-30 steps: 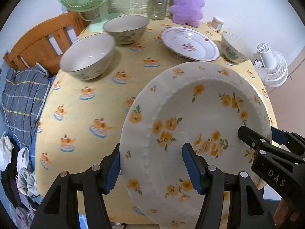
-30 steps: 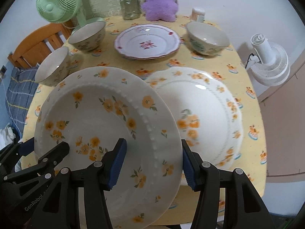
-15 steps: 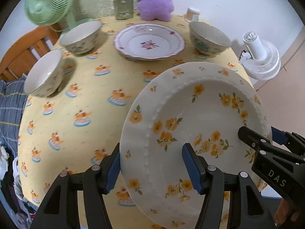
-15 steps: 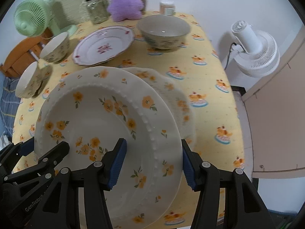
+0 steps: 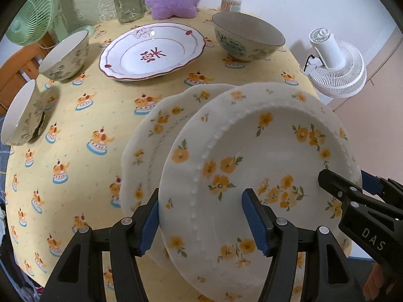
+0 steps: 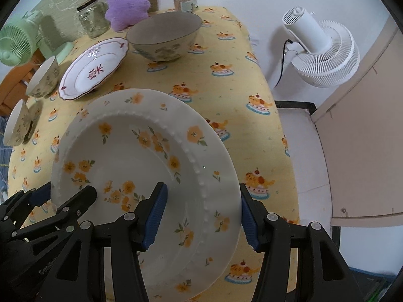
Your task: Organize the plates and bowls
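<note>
Both grippers have the same plate [image 5: 264, 166] btw, one on each side. Left gripper [image 5: 201, 222] pinches its left rim, right gripper [image 6: 201, 216] pinches the right rim. Blue pads sit one on the face and one behind the edge, pressed on the china, so nothing's loose. Makes sense imo: the plate's wide and slick w/ a glazed finish, so a single pinch at the edge would let it swing. Two grips keep it steady and level-ish.

The plate is up off the table [image 5: 83, 115], hanging right over a 2nd plate [image 5: 153, 136] at the near right corner. In the left view the 2nd one peeks out on the left side; the right view hides it completely. Looks like a stacking move, my guess, since both are the yellow-flower kind.

Shapes etc: the held plate is white and round, w/ a beaded ridge around the well and orange blooms w/ green leaves. The 2nd plate has a wavier, scalloped edge. Far center there's a red plate [image 5: 151, 50] w/ a dark red trim line and a flower in the middle. Three bowls are still unsorted: one far right [image 5: 248, 37], two on the left [image 5: 64, 55] [image 5: 21, 115], deep and glossy w/ a pale leafy print outside. The cloth is soft yellow w/ little cartoon cakes.
</note>
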{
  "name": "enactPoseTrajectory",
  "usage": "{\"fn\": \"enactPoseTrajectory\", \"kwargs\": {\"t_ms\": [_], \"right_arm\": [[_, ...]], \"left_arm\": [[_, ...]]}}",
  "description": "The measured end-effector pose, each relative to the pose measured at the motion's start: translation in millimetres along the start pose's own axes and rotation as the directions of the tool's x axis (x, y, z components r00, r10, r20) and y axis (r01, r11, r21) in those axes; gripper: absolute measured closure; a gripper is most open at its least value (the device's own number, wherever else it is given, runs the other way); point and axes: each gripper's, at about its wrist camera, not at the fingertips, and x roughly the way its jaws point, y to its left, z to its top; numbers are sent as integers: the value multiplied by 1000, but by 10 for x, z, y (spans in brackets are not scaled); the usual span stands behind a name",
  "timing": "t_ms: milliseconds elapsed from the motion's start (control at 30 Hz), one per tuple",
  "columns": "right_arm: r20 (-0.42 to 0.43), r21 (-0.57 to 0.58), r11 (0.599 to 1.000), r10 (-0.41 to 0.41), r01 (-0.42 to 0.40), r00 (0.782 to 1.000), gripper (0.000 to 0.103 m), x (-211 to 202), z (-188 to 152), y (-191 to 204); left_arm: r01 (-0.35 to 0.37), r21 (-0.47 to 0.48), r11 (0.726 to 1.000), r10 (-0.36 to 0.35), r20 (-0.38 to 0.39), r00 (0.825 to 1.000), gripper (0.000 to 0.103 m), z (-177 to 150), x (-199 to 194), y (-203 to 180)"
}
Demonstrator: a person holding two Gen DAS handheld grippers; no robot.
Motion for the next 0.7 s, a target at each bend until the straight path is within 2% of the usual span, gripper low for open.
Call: {"fn": "enactPoseTrajectory", "kwargs": {"t_ms": [333, 400, 433, 633, 700], "right_arm": [[-19, 15, 999, 32, -32, 999, 45, 139, 88, 10], [-23, 19, 999, 31, -31, 999, 48, 165, 93, 19], [-25, 19, 999, 31, -30, 999, 51, 180, 97, 22], [-27, 18, 999, 27, -26, 999, 51, 209, 104, 30], [-26, 20, 999, 32, -31, 999, 52, 212, 103, 28]], "left_arm": [[-19, -7, 1000, 18, -32, 999, 38, 119, 190, 45], [-28, -9, 1000, 28, -44, 999, 38, 127, 223, 55], [-38, -7, 999, 37, -56, 998, 38, 130, 247, 59], [-71, 2, 997, 71, -52, 996, 37, 149, 249, 20], [-108, 17, 994, 109, -50, 993, 37, 166, 263, -22]]}}
